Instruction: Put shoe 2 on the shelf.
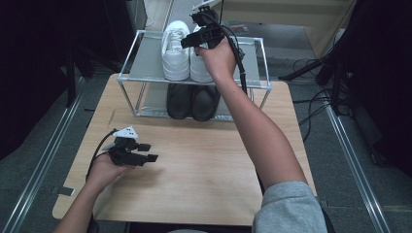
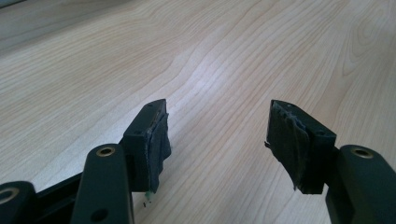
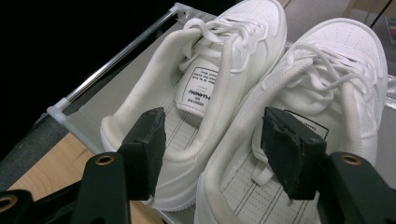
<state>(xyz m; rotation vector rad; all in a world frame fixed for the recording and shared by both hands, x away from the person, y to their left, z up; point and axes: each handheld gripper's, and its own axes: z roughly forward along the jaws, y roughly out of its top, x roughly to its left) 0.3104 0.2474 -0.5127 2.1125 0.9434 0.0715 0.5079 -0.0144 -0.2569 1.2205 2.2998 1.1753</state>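
Observation:
A pair of white sneakers stands on the top shelf of a metal shoe rack [image 1: 145, 58], toes pointing away. In the right gripper view the left sneaker [image 3: 233, 42] and right sneaker [image 3: 341, 70] lie side by side. My right gripper [image 3: 212, 149] is open just above their heel ends, one jaw over each shoe's opening and the two inner collars between them. From the high view it hangs over the pair [image 1: 176, 53] as the right gripper [image 1: 194, 40]. My left gripper [image 1: 149, 152] rests low over the wooden table [image 1: 204, 165], open and holding nothing [image 2: 217, 135].
A pair of black shoes [image 1: 192, 101] sits on the rack's lower shelf. The rack stands at the table's far edge. Light wood grain [image 2: 210, 56] runs under the left gripper. Dark floor, rails and cables surround the table.

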